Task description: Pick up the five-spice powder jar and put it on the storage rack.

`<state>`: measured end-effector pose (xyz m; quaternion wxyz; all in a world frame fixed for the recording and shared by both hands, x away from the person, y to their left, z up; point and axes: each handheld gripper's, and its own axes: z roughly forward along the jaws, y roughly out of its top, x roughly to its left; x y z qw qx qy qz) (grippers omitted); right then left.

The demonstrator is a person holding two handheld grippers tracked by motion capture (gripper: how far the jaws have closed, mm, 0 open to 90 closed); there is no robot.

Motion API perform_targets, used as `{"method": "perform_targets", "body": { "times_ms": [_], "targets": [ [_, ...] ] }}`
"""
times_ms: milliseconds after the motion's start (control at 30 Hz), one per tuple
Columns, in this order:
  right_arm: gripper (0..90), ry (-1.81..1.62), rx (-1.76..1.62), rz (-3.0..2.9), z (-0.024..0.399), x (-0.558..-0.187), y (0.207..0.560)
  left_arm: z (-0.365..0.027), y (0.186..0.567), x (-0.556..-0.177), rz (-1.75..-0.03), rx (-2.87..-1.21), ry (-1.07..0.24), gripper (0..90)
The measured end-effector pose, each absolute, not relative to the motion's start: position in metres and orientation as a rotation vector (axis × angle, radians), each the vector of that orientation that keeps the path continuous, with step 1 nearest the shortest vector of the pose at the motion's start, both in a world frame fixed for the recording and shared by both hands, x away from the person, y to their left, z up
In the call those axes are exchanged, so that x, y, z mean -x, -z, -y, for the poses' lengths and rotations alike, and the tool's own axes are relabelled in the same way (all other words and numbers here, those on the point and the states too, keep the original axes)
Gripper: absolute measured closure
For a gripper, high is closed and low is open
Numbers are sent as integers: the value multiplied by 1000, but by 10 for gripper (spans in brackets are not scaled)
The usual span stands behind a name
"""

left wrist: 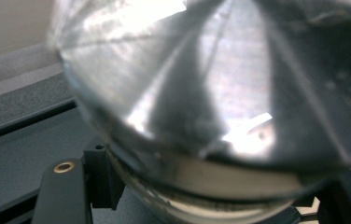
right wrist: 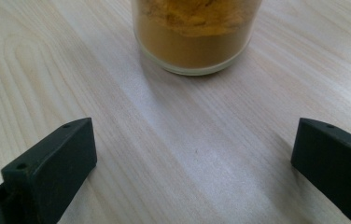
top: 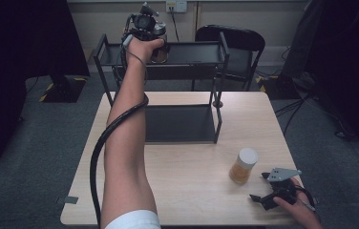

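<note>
My left gripper (top: 156, 44) is raised to the top shelf (top: 192, 47) of a black rack and is shut on a glass jar (top: 160, 51) with brownish contents. In the left gripper view that jar (left wrist: 187, 93) looms blurred and very close, with a black finger (left wrist: 64, 191) against its side. A second jar (top: 243, 166), white-lidded and full of orange powder, stands on the table at the front right. My right gripper (top: 258, 187) rests just behind it, open. In the right gripper view the orange jar (right wrist: 194, 37) stands ahead of the wide-apart jaws of that gripper (right wrist: 192, 158), untouched.
The black rack has a lower shelf (top: 180, 121) resting on the far half of the wooden table (top: 187, 200). A black chair (top: 237, 43) stands behind the rack. A cable trails along the left forearm.
</note>
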<state>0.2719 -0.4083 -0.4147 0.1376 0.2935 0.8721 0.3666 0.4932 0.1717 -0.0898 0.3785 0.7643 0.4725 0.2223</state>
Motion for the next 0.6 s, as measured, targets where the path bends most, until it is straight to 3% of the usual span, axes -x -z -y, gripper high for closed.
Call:
{"method": "perform_targets", "body": {
  "times_ms": [500, 567, 600],
  "targets": [
    [0, -1060, -850, -2522, 408, -272, 415, -174, 98, -488, -1224, -1911, -591, 309],
    [0, -1060, -851, -2522, 408, -272, 415, -171, 97, -486, -1235, -1914, -602, 301],
    [0, -1060, -851, -2522, 408, -271, 415, -169, 97, -485, -1254, -1909, -616, 251]
  ]
}}
